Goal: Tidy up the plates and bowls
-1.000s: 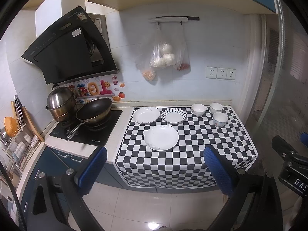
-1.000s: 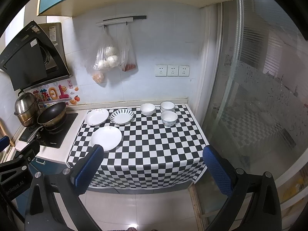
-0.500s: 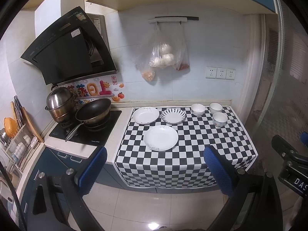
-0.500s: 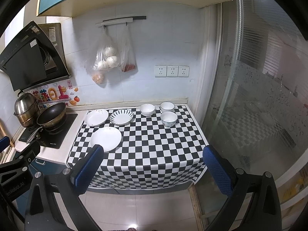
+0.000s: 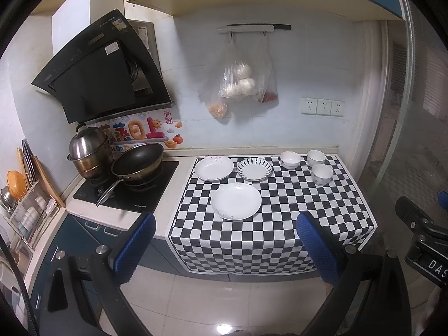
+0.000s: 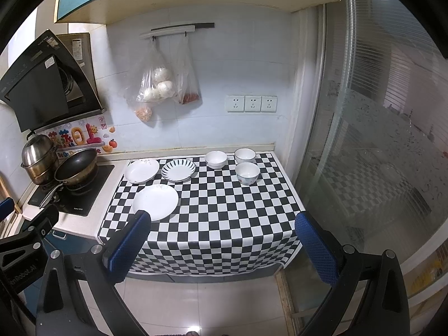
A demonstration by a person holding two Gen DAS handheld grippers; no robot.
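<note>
Almost nothing changed over the last second: same kitchen, same framing in both wrist views bar a faint drift, so no real approach made and the task not yet begun. Checkered cloth (image 5: 274, 224) over the counter, hanging past the front edge, with all the crockery on it. Left of the cloth, hob (image 5: 126, 193) under the black hood (image 5: 98, 84), carrying wok (image 5: 137, 163) and steel pot (image 5: 89, 151). Left gripper (image 5: 225, 224) spread wide and empty, held back from the counter above the floor, well apart from any dish; right gripper (image 6: 222, 218) likewise wide apart, holding nothing, equally far back. Three plates toward the cloth's left half: plain front plate (image 5: 236, 201) nearest, back plate (image 5: 214, 168) by the wall, striped plate (image 5: 254, 169) just beside that one, none stacked, none touching. Three bowls (image 5: 290, 160) clustered at the back right corner, upright, close together but apart. No dish displaced between frames, so sorting entirely ahead; probably plates onto plates and bowls nested, judging from the task alone. Only in the left view: dish rack (image 5: 30, 210) at the far left edge and the right tool's body at the right edge. Only in the right view: the frosted glass partition (image 6: 378, 140) in full, the left tool's body low at the left edge, and the front plate's near rim partly hidden behind a blue fingertip (image 6: 131, 235).
</note>
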